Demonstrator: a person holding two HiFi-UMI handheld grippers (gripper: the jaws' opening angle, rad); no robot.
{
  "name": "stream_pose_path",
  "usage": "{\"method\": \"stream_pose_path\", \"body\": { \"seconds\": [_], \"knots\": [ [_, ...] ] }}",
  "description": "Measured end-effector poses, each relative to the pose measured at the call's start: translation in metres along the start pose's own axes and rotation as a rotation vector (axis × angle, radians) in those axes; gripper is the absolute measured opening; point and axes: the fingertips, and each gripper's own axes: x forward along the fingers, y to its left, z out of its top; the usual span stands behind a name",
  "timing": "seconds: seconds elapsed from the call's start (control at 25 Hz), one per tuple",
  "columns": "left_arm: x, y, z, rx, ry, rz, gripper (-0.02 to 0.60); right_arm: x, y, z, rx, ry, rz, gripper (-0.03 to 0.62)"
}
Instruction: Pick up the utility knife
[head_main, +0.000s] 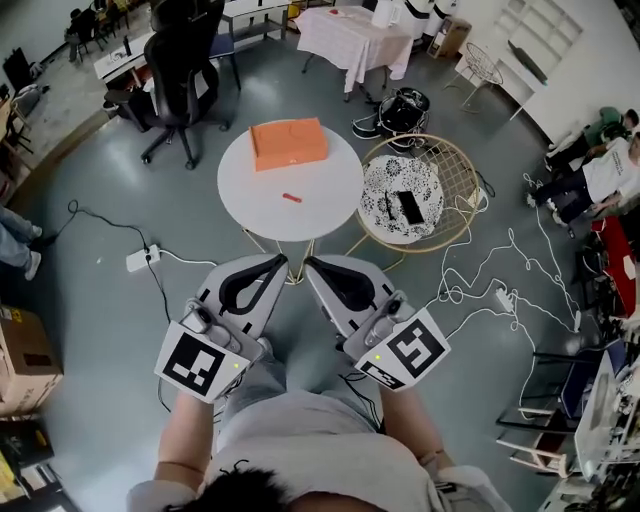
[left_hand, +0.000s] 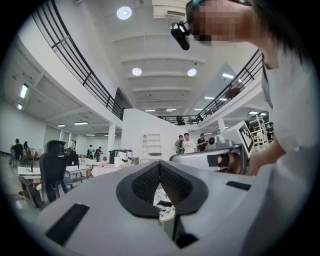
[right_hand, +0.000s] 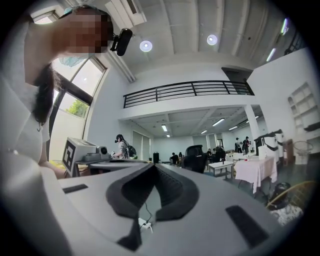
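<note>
Two grippers are in play, both held low against the body and well short of the work. The left gripper (head_main: 278, 262) has its jaws pressed together at the tips with nothing between them. Its own view shows only the patterned table top through the gap behind the black pads. The right gripper (head_main: 310, 262) is the same: clenched and empty, with floor and a white power strip seen through its gap.

The small red utility knife (head_main: 291, 198) lies flat near the middle of the round white table (head_main: 330, 215). It sits apart from the flat orange box (head_main: 288, 142) at the table's far side. A gold wire side table with a black-and-white patterned top (head_main: 455, 175) stands just beside it on the right.

We judge the task not yet begun: no approach, no opening of jaws.

Risks noted:
- Jaws must part before descent. Arriving closed would only push the knife.
- The knife looks thin and lies flat on a smooth top. One pad landing first could skate it toward the edge, or the pads could close above it and miss.
- A steep approach could jam the tips into the tabletop.
- Loose cables (head_main: 470, 285) trail on the floor to the right, so stepping forward carelessly could snag them.
</note>
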Motion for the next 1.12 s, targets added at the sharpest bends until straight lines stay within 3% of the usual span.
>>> {"method": "stream_pose_path", "body": {
  "seconds": [0.32,0.64,0.88,1.12],
  "knots": [
    [0.008,0.078,-0.005,0.001,-0.007,-0.071,0.011,0.073,-0.026,-0.006,0.003,0.012,-0.09,0.006],
    [0.024,0.104,-0.014,-0.007,-0.013,-0.131,0.011,0.089,-0.048,-0.013,-0.015,0.062,-0.158,0.006],
    [0.043,0.117,-0.023,-0.005,0.001,-0.119,0.011,0.092,-0.078,-0.026,-0.006,0.084,-0.175,0.006],
    [0.072,0.142,-0.025,-0.002,-0.003,-0.079,0.011,0.118,-0.118,-0.028,-0.013,0.086,-0.126,0.006]
  ]
}}
